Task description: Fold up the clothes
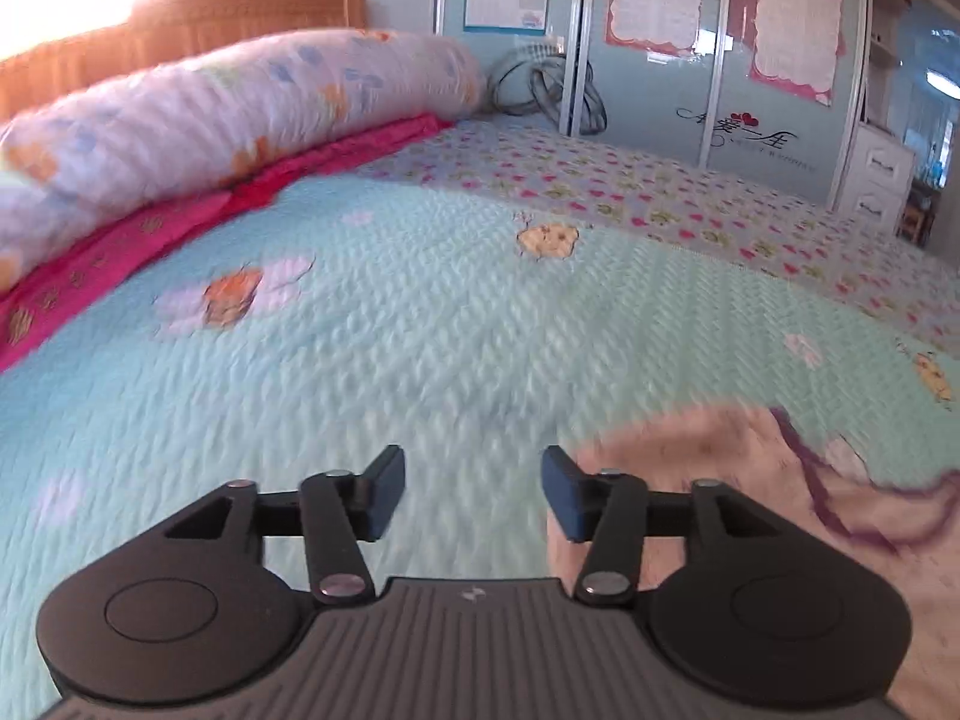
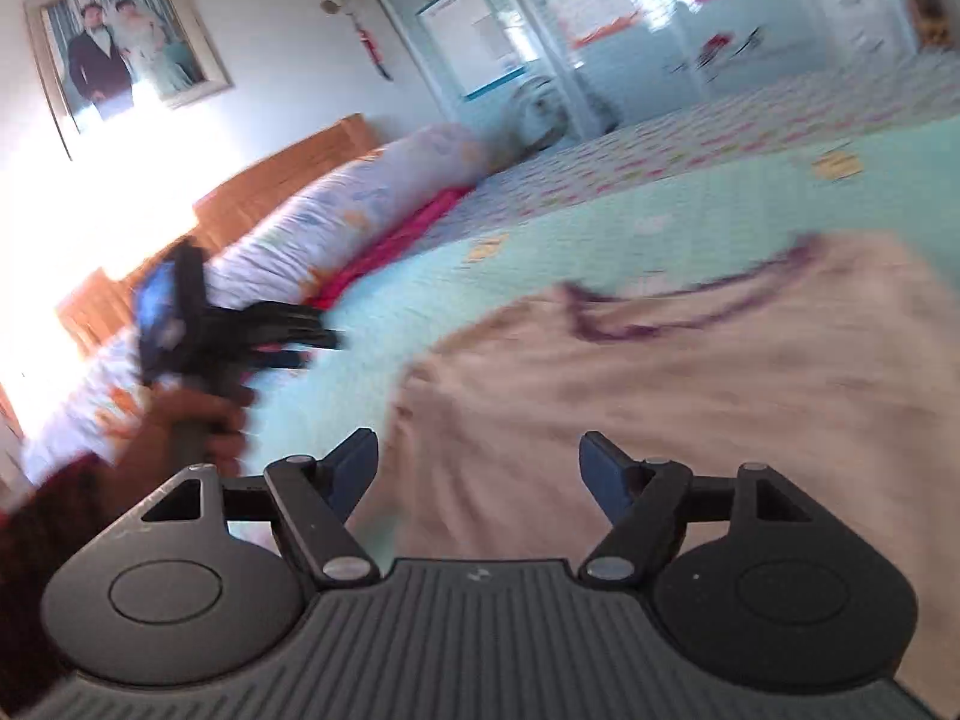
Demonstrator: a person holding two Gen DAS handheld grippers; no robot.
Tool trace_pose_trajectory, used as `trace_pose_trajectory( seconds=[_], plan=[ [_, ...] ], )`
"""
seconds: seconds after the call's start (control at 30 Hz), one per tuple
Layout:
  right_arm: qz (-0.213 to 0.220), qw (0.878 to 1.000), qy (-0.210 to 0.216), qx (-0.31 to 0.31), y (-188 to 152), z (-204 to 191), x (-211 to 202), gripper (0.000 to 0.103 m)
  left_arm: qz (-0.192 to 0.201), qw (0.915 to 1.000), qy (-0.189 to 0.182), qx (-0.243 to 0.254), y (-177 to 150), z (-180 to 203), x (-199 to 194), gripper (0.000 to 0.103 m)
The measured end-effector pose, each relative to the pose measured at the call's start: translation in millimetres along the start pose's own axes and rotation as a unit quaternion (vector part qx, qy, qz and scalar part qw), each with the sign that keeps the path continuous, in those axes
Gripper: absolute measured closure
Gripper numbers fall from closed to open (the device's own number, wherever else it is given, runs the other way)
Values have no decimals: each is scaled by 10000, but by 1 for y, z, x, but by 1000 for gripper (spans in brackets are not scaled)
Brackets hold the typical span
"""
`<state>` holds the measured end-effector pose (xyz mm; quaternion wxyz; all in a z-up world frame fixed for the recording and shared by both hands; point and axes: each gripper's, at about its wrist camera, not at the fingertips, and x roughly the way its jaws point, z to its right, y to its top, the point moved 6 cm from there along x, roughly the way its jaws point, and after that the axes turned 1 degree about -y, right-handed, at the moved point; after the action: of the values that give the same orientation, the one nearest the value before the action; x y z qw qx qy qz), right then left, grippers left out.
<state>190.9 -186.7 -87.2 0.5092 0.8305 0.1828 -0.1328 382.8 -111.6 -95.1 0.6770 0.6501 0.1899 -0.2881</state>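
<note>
Beige garment [image 2: 690, 396] with purple trim at the neckline, spread flat on the quilted turquoise bedspread [image 1: 420, 330], toward the near edge of the bed. Left gripper [image 1: 471, 495] over bare bedspread, jaws apart, nothing between the pads; garment's edge just beside its right finger. Right gripper [image 2: 480, 474] over the garment, jaws wide apart, cloth below but not pinched.

Writing: dark calligraphy with two red hearts on the sliding wardrobe doors [image 1: 750, 126], too blurred to read; pink-bordered sheets taped above it, text too small to make out. Small pale logo on each gripper's ribbed body, not legible.

Left wrist view only: wardrobe lettering fairly clear, white drawers at the far right, coiled grey hoses by the bed's far corner.

Right wrist view only: framed portrait [image 2: 126, 42] on the wall above the wooden headboard [image 2: 288, 180], and a hand [image 2: 192, 420] gripping the left tool's handle at the left.

Both views: rolled floral quilt [image 1: 210, 120] along the headboard edge, pink cloth under it.
</note>
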Motion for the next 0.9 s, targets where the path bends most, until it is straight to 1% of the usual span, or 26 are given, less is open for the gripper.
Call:
trace_pose_trajectory(
  seconds=[0.1,0.17,0.2,0.23,0.27,0.3,0.37,0.4,0.43,0.47,0.53,0.57,0.67,0.77,0.8,0.83,0.87,0.9],
  plan=[
    [-257,9993,-250,-118,-38,9,-46,27,-500,9967,-635,38,-52,7,-35,47],
    [-482,9980,-291,-295,-67,0,-76,27,-866,9919,-924,109,-95,13,-54,47],
    [-613,9965,-271,-500,-80,-8,-85,27,-1064,9889,-1031,134,-117,17,-63,47],
    [-737,9931,-272,-874,-93,-20,-88,27,-1273,9854,-1128,119,-138,21,-71,47],
    [-843,9856,-290,-1438,-107,-32,-85,27,-1458,9819,-1205,61,-158,21,-81,47],
    [-974,9717,-287,-2131,-122,-48,-89,27,-1534,9806,-1219,-16,-174,19,-92,47],
    [-1177,9298,-209,-3482,-153,-77,-92,27,-1511,9815,-1164,-149,-192,15,-111,47],
    [-1217,9038,-170,-4099,-168,-90,-93,27,-1494,9820,-1135,-212,-200,12,-121,47],
    [-1183,8761,-230,-4668,-182,-99,-92,26,-1494,9817,-1141,-309,-208,9,-130,47],
    [-1148,8464,-413,-5184,-194,-104,-87,26,-1515,9807,-1158,-431,-212,6,-138,47],
    [-833,8007,-673,-5894,-205,-114,-80,20,-1553,9791,-1140,-655,-219,-1,-147,47],
    [-743,7900,-767,-6038,-206,-118,-77,16,-1570,9784,-1121,-744,-223,-2,-152,47],
    [-598,7876,-722,-6090,-199,-126,-61,15,-1617,9774,-1082,-832,-228,-4,-161,47],
    [-383,7682,-585,-6364,-203,-136,-45,15,-1673,9757,-1073,-924,-231,-6,-165,47],
    [-338,7671,-572,-6381,-202,-137,-41,19,-1698,9747,-1083,-964,-233,-7,-166,46],
    [-400,7719,-581,-6319,-199,-138,-37,31,-1721,9738,-1099,-1002,-234,-8,-166,45],
    [-528,7809,-603,-6195,-195,-137,-33,46,-1736,9728,-1121,-1051,-234,-10,-166,45],
    [-639,7921,-639,-6037,-190,-137,-31,86,-1745,9716,-1146,-1109,-235,-11,-167,45]
  ],
)
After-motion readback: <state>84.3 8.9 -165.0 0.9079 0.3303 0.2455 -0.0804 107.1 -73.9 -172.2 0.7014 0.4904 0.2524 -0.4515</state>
